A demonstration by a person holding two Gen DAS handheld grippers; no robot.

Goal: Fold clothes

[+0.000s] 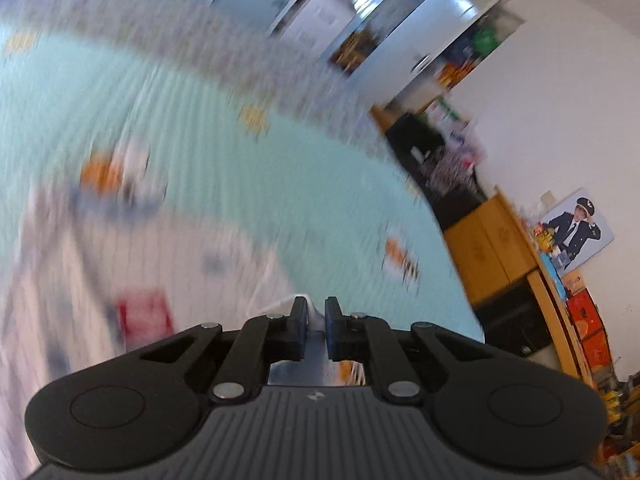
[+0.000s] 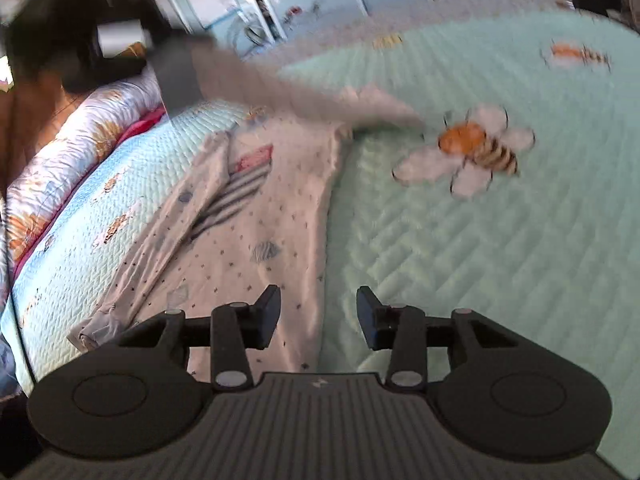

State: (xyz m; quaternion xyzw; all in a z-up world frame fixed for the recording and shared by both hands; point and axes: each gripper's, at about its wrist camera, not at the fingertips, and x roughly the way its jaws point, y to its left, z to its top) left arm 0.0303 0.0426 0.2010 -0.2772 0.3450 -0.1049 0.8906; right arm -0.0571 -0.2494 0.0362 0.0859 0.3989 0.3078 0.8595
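Through my left wrist camera, badly blurred, my left gripper is pinched on a fold of the white printed garment, which lies on the mint quilted bedspread; a wooden cabinet and a wall picture stand off to the right. Through my right wrist camera, my right gripper hangs with its jaws apart and empty over the garment's right edge, a bee patch nearby on the bedspread, and a blurred arm reaching across to the garment's far corner.
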